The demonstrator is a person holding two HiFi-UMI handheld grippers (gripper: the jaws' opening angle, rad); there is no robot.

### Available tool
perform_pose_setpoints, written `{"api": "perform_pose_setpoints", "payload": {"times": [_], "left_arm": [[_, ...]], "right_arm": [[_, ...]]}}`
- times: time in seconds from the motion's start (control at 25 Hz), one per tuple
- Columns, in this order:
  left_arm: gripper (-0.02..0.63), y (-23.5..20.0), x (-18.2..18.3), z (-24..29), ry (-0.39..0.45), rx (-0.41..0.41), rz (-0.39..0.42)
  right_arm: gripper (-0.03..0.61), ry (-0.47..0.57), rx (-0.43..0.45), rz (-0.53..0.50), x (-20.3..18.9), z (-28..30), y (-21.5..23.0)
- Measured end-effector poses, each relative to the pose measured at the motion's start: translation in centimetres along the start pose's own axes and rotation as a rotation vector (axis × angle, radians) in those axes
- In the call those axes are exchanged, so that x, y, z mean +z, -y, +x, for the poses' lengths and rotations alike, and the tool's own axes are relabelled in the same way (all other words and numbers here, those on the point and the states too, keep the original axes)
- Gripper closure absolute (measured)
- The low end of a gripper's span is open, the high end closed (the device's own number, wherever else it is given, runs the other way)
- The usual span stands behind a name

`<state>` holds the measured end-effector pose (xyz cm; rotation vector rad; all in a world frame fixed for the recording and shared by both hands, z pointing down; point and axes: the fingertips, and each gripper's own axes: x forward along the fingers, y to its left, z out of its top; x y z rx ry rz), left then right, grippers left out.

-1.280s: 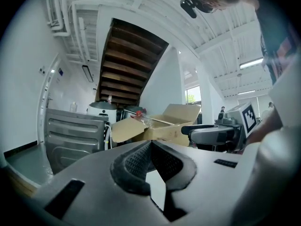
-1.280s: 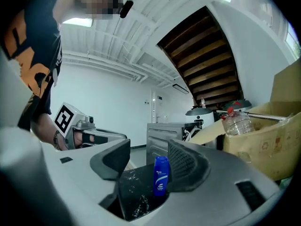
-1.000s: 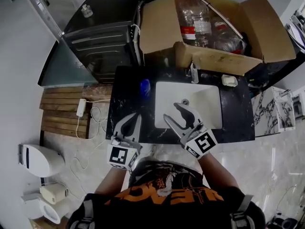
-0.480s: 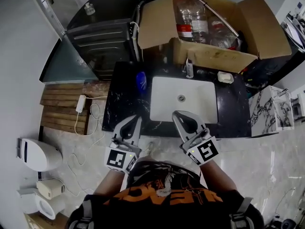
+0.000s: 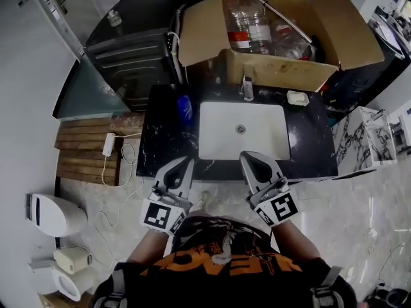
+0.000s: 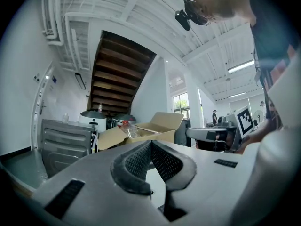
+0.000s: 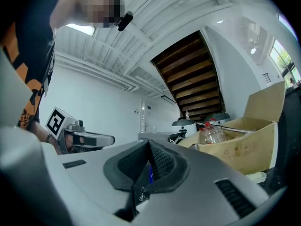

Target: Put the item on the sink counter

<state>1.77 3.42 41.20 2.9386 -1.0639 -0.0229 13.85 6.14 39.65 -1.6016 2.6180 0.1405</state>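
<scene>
The black marble sink counter (image 5: 313,147) holds a white basin (image 5: 241,130). A small blue item (image 5: 185,107) stands on the counter left of the basin. My left gripper (image 5: 185,163) hangs over the counter's front edge, shut and empty; in the left gripper view its pads (image 6: 149,144) meet at the tip. My right gripper (image 5: 248,156) is at the front rim of the basin, also shut with nothing held. In the right gripper view its pads (image 7: 149,144) are pressed together.
A faucet (image 5: 246,86) and a soap dish (image 5: 297,97) sit behind the basin. An open cardboard box (image 5: 270,69) with plastic bottles (image 5: 243,19) stands behind the counter. A grey metal appliance (image 5: 131,66) is at the left, with wooden slats (image 5: 83,149) and a toilet (image 5: 54,213) on the floor.
My right gripper has pulled back from over the basin to its front rim, and its jaws have gone from open to shut. The left gripper has barely moved.
</scene>
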Motion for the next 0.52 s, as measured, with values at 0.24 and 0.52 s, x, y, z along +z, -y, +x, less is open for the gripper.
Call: {"api": "perform_pose_setpoints", "payload": {"times": [0.24, 0.52], "left_arm": [[0.598, 0.45, -0.13, 0.03, -0.004, -0.019, -0.001], [0.598, 0.63, -0.65, 0.42, -0.015, -0.039, 0.003]], "right_arm": [[0.565, -0.026, -0.04, -0.039, -0.04, -0.63, 0.38], [0.565, -0.034, -0.042, -0.039, -0.42, -0.45, 0.47]]}}
